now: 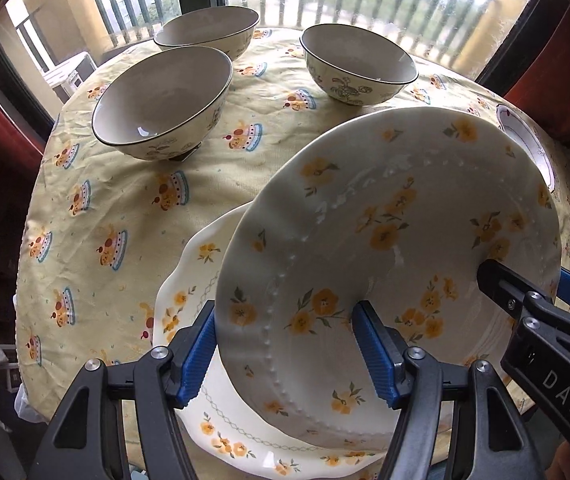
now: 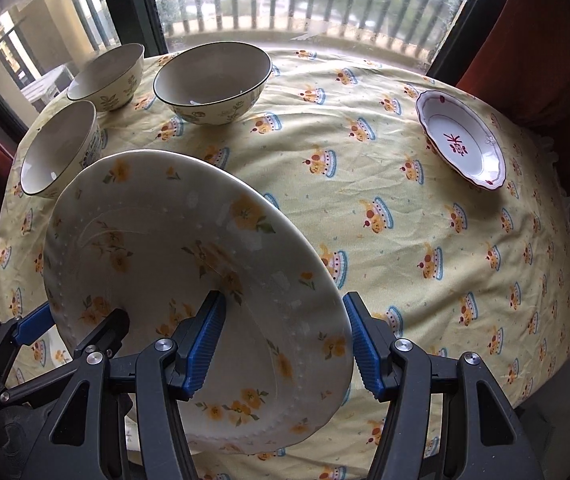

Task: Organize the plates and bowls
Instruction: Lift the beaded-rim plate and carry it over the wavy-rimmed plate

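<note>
Above a scalloped plate (image 1: 205, 364), both grippers clamp a glossy bead-rimmed plate (image 1: 385, 240)

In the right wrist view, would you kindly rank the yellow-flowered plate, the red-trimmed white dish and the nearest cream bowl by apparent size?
1. Yellow-flowered plate, largest, though closest to the camera.
2. and 3. Cream bowl and red-trimmed white dish look alike; unranked.

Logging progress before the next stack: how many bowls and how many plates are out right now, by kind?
Bowls: 3, one near left, one behind it, one to the right.
Plates: 3, the yellow-flowered plate held up, a scalloped plate under it, a red-trimmed plate.
Total: 6.
</note>
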The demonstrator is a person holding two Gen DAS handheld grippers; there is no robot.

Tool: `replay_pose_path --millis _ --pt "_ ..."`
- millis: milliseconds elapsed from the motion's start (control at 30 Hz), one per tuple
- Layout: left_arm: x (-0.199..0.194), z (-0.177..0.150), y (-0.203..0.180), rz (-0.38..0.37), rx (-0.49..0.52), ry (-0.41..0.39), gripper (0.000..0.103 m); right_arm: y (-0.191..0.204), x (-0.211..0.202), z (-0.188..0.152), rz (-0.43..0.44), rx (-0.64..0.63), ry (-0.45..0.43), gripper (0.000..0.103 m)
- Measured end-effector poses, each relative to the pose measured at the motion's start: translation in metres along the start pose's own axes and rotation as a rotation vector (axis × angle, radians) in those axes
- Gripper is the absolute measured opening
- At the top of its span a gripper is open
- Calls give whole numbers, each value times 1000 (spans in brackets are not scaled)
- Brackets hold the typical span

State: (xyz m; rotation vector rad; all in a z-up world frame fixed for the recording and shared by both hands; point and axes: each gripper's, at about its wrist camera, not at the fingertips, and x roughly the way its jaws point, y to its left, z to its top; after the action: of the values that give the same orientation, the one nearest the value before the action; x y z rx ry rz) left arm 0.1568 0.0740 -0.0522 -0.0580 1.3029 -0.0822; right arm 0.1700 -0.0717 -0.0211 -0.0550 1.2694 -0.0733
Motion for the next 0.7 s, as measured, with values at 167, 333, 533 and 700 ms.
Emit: replay_pose_path --millis 167,333,533,700 --pt "7 -5 10 -15 -6 17 69 14 5 -6 -19 -14 23 63" --pt "17 -10 17 -27 -15 34 69 19 13 -7 -31 -19 42 63" --pt "33 -9 18 -29 -29 61 69 22 26 -5 -42 -25 71 63" --pt "44 -8 16 -23 -37 83 69 23 36 -3 -40 -33 94 63"
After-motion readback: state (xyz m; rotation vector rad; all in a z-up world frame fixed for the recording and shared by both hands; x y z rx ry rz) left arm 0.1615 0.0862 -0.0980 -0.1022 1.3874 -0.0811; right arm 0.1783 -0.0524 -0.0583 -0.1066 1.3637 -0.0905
